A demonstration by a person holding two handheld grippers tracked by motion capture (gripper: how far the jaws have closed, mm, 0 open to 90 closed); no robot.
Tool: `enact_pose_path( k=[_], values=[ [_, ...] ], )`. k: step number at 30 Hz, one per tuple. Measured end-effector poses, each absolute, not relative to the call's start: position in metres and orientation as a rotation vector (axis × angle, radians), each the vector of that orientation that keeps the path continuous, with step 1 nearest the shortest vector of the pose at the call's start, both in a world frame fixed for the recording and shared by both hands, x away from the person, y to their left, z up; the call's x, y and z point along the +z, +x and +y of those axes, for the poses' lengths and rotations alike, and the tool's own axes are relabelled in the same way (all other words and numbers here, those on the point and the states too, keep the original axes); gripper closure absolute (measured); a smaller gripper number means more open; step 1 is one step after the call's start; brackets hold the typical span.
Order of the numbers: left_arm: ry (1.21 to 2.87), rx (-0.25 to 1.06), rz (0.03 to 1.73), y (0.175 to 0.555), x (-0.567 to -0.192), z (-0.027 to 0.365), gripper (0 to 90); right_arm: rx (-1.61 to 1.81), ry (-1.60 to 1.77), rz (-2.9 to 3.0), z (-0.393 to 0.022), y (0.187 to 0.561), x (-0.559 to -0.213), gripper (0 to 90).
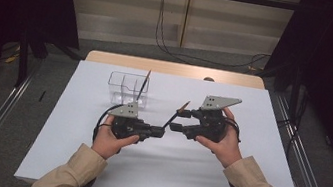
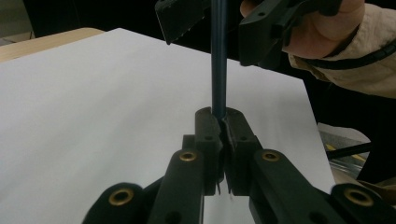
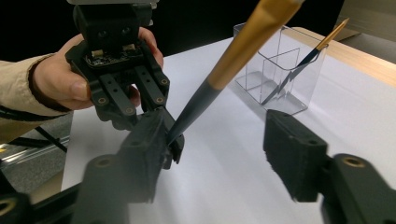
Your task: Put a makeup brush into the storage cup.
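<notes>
left tool (image 2: 223, 122) clamping low end of dark, gold-tipped paintbrush (image 1: 175, 113) above white desk (image 1: 248, 137) centre | right tool (image 3: 224, 154) straddling brush, jaws apart, not touching | clear plastic holder (image 1: 127, 89) standing far-left

Dim room, bright sheet, blurred foreground

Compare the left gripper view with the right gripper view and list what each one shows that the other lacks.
Left gripper view alone: the left gripper from behind, shut on the dark end of the brush.

Right gripper view alone: the clear plastic holder with a second brush leaning in it, the held brush's golden handle, and the right gripper with its jaws apart on either side of the shaft.

Both: the held brush, the white table, a hand and a beige sleeve.
</notes>
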State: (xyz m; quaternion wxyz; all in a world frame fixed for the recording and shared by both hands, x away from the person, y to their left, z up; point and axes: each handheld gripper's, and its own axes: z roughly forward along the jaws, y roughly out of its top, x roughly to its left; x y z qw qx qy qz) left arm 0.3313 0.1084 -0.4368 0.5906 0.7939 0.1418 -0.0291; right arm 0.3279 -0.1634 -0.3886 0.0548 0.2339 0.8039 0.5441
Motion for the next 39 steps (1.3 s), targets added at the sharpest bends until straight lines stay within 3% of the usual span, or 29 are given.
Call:
enact_pose_path(
  k=[12, 25, 39],
  values=[
    [1.817, -0.069, 0.353, 0.333, -0.439, 0.103, 85.7, 1.697, 0.676, 2.477, -0.16, 0.328, -0.388, 75.9],
    [1.813, -0.096, 0.359, 0.33, -0.446, 0.089, 85.0, 1.777, 0.726, 2.518, -0.16, 0.331, -0.391, 83.6],
    [1.8, -0.1, 0.349, 0.331, -0.445, 0.084, 80.4, 1.799, 0.739, 2.504, -0.159, 0.333, -0.391, 84.0]
  ],
)
